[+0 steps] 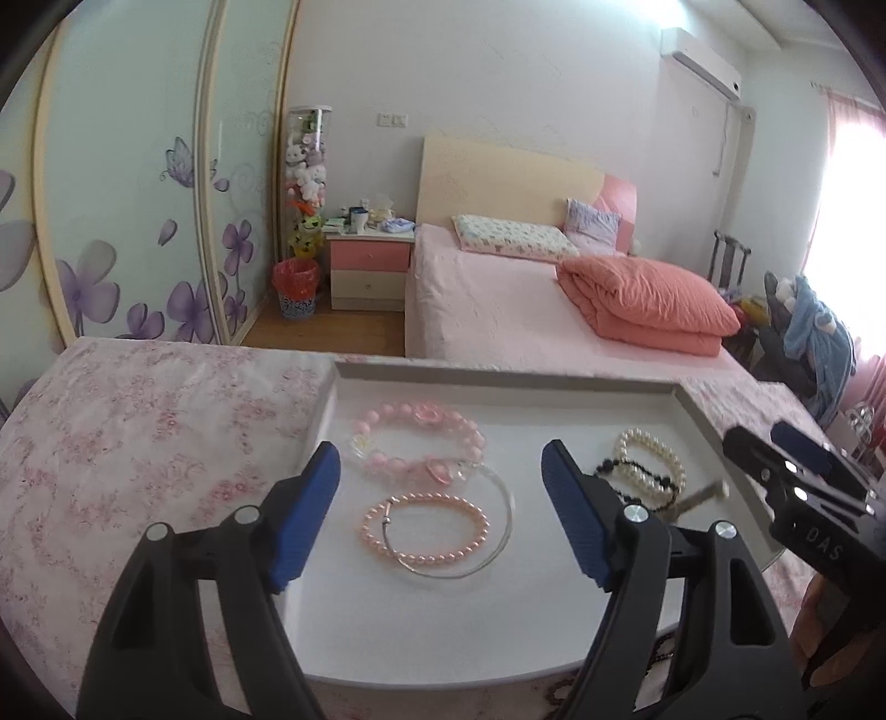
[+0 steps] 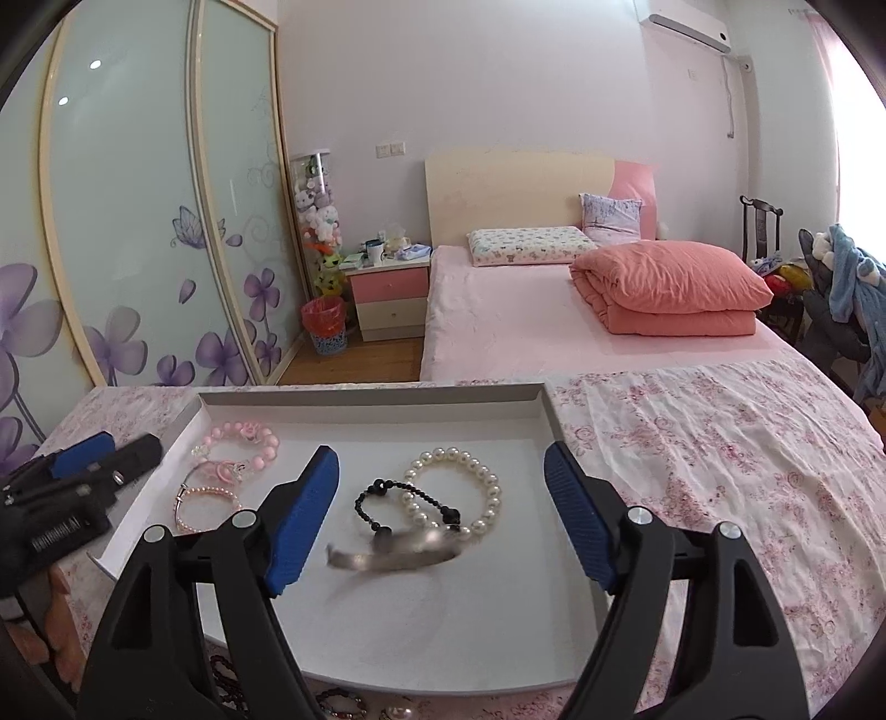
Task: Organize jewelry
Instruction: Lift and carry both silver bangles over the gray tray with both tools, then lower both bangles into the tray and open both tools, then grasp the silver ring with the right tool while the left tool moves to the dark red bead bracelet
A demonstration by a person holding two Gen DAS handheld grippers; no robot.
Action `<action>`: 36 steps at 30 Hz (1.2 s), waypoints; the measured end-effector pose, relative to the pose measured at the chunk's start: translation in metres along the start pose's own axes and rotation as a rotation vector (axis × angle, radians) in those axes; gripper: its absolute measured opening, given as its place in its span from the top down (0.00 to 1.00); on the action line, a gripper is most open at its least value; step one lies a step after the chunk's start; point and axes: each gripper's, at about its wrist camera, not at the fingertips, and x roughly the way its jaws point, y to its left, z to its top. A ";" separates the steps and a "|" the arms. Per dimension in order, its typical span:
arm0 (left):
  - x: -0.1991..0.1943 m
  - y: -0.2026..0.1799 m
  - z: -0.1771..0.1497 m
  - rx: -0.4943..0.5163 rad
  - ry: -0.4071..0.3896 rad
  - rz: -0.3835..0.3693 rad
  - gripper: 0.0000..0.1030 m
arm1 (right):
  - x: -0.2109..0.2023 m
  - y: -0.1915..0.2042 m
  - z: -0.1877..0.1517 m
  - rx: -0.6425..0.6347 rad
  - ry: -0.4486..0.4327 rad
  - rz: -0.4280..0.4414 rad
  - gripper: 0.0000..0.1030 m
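This is a bedroom in a home, with a pink bed [image 1: 498, 310], a pillow [image 1: 512, 237], a folded blanket [image 1: 648, 302], a little nightstand [image 1: 370, 268] and flower-painted wardrobe doors [image 1: 138, 221].

Bedroom: white walls, wood floor [image 2: 354, 360], pink bed [image 2: 526, 327], bedside cabinet [image 2: 390, 302], floral sliding wardrobe doors [image 2: 138, 221], wall air conditioner [image 2: 686, 22], bright window right.

My two black grippers, the left gripper [image 1: 440, 509] and right gripper [image 2: 441, 512], carry blue ribbed pads [image 2: 302, 518] over a white tray [image 2: 387, 620] on a table cloth [image 2: 720, 454] printed with pink blossoms. In the tray: pale pink beads [image 1: 421, 440], salmon pearls [image 1: 426, 529], cream pearls [image 2: 457, 493], black beads [image 2: 404, 507], a grey-silver bangle [image 2: 396, 554].
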 end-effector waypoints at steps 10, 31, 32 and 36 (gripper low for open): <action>-0.033 0.019 0.013 -0.053 -0.044 0.033 0.28 | -0.017 -0.003 0.000 -0.016 -0.014 -0.010 0.26; -0.087 0.042 -0.053 0.019 0.067 0.135 0.19 | -0.050 0.003 -0.075 -0.091 0.263 0.117 0.63; -0.087 0.044 -0.055 0.019 0.073 0.139 0.19 | -0.049 0.008 -0.080 -0.100 0.288 0.142 0.64; -0.086 0.049 -0.058 0.014 0.085 0.146 0.19 | -0.048 0.035 -0.094 -0.182 0.346 0.196 0.66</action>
